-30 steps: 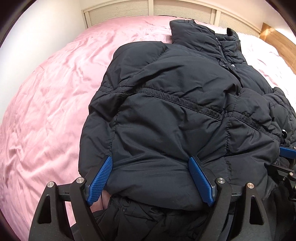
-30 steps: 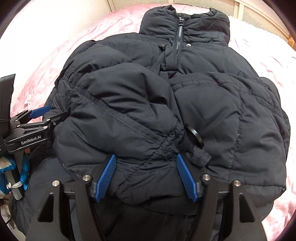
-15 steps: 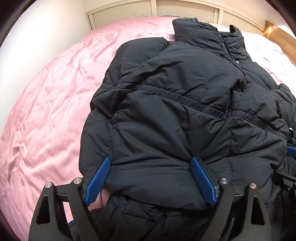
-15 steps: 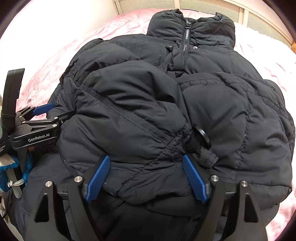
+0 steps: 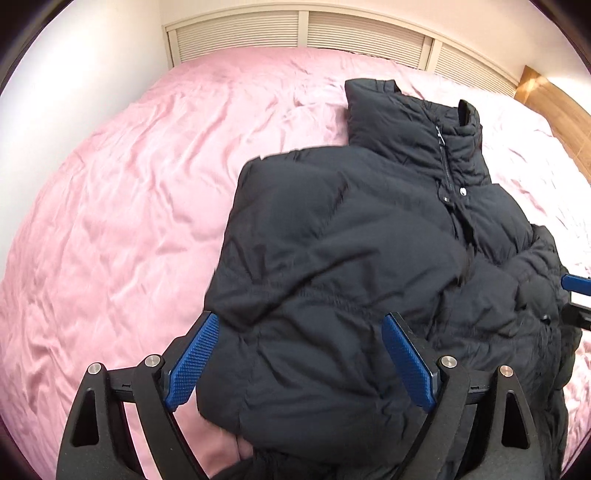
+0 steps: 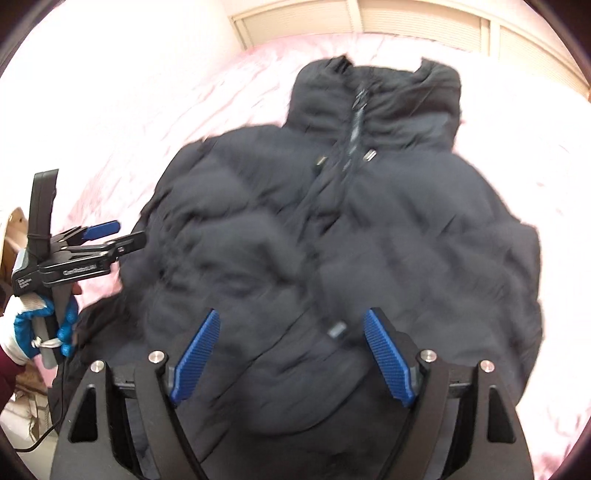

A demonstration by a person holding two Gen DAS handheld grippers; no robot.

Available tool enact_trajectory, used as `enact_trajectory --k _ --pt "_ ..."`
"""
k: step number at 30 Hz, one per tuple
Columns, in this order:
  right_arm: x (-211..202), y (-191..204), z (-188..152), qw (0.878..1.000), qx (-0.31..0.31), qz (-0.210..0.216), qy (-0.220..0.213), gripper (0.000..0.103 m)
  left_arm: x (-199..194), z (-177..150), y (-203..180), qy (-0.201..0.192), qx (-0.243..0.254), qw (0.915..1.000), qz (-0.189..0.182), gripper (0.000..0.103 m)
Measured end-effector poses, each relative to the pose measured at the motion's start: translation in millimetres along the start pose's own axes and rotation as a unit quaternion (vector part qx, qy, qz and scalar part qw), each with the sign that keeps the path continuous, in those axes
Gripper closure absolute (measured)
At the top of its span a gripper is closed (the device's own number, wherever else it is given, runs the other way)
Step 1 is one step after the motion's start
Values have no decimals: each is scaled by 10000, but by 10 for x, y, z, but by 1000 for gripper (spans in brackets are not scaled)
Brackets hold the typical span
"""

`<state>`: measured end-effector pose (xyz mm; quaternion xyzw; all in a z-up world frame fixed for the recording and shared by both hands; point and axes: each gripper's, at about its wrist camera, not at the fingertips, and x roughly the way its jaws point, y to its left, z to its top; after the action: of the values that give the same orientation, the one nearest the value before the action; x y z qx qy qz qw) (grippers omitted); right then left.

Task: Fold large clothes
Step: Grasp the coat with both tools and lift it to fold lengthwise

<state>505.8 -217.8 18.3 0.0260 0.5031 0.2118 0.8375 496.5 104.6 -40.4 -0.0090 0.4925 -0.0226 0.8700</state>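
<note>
A black puffer jacket lies on the pink bed, collar toward the headboard, its lower part folded up over the chest. My left gripper is open, its blue pads either side of the folded bulk near the jacket's left edge. My right gripper is open over the near fold of the jacket, which looks blurred. The left gripper also shows in the right wrist view, held by a gloved hand at the jacket's left side. The right gripper's blue tip shows at the left wrist view's right edge.
The pink sheet spreads wide to the left of the jacket. A slatted headboard runs along the back, with a white wall at left and a wooden panel at the far right.
Both grippers have pulled back and risen away from the jacket, so more of the bed shows. The folded lower part stays on the chest. The right wrist view is now motion-blurred.
</note>
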Motion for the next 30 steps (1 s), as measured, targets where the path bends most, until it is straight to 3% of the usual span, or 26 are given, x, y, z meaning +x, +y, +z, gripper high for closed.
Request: enact_trajectory --k 4,8,14,17,22,30 --pt "-6 -517 552 9986 266 -298 -332 22 199 619 74 -64 -165 9994 -309 14" --pt "111 -1061 1188 9953 553 -440 -668 22 511 1287 5 -117 -158 9959 -880 14" --pt "462 -1833 1938 9860 1292 -232 -1028 22 1166 2109 -140 -54 -326 9882 -1496 14" --pt "671 -2112 2184 9774 1755 84 -1173 22 1482 2436 -252 14 -441 9841 -1719 14" --pt "1061 -2349 2346 9679 2214 119 -1182 22 1930 2766 -413 35 -768 9806 -1802 14" --pt "1470 -2359 2599 9723 2109 17 -1003 23 2383 2893 -521 340 -1383 9760 -1648 21"
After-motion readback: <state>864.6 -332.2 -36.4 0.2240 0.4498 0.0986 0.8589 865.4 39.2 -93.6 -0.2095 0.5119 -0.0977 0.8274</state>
